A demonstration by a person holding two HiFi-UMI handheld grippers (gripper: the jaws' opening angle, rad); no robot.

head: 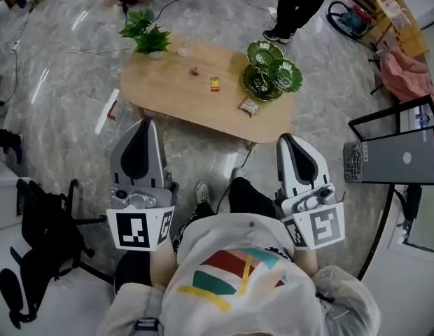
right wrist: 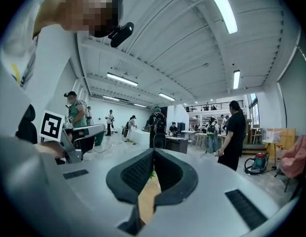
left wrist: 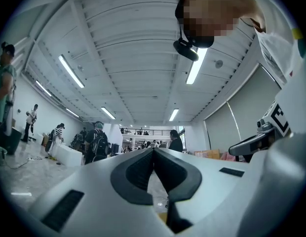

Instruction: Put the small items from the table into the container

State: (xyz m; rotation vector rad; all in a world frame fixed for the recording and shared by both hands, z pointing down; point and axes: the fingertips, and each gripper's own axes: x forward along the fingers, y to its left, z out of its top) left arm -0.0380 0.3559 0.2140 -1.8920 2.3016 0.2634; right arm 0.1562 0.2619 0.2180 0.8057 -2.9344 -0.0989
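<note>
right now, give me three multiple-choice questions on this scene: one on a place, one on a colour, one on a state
1. Where on the table does the potted plant stand, as the person sees it?
A. in the middle
B. at the near right corner
C. at the far left corner

2. What colour is the leaf-shaped container?
A. green
B. blue
C. white

3. How do the right tongs stand?
A. wide open
B. shut, with nothing between them
C. shut on a packet

Answers:
1 C: the head view shows the plant at the far left corner.
2 A: all its leaf-shaped dishes are green.
3 B: the right gripper view shows the pads meeting with nothing between them.
</note>
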